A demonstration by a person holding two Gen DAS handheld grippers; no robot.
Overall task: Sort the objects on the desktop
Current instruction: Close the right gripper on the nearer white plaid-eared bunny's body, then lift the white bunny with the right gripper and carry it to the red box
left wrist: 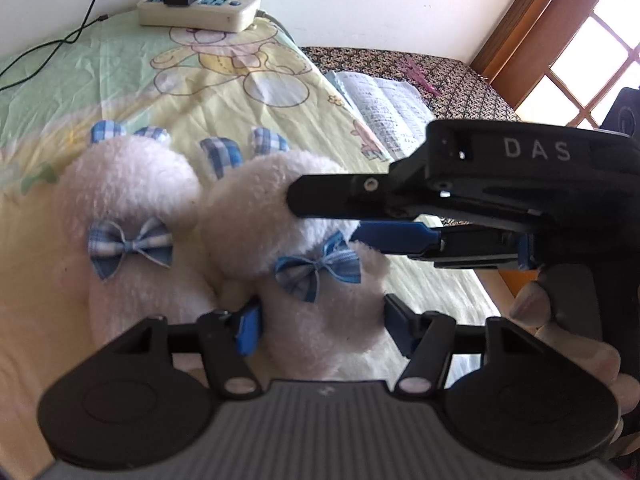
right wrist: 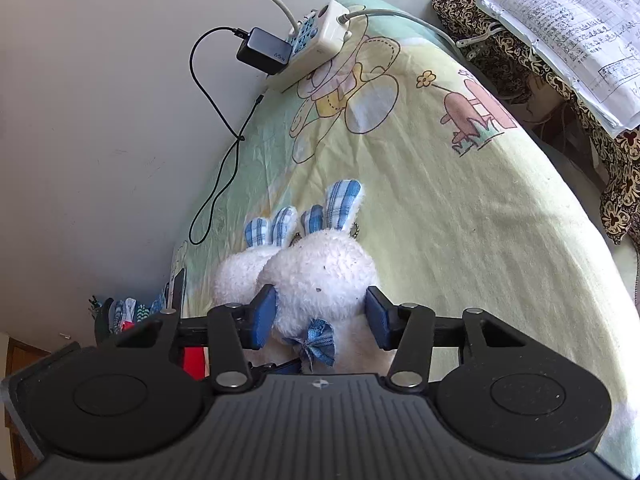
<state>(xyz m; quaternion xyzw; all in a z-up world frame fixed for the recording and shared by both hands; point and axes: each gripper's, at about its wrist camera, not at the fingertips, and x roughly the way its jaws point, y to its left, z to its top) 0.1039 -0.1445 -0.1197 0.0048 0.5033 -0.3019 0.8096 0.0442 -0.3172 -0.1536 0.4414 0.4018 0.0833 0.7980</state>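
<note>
Two white plush rabbits lie side by side on the cartoon-print bedsheet point(right wrist: 460, 208), each with a blue plaid bow and a pair of plaid ears. The right rabbit point(left wrist: 316, 240) sits between the left gripper point(left wrist: 320, 328)'s blue pads, which press into its fluff, and the right gripper point(right wrist: 320, 316) clamps the same toy at the head. Only the left wrist view shows the left rabbit point(left wrist: 128, 208) in full, plus the right gripper reaching in from the side. Only the right wrist view shows the black charger point(right wrist: 264, 54) on the single power strip point(right wrist: 316, 48) sideways, and the open notebook point(right wrist: 568, 36) up close.
</note>
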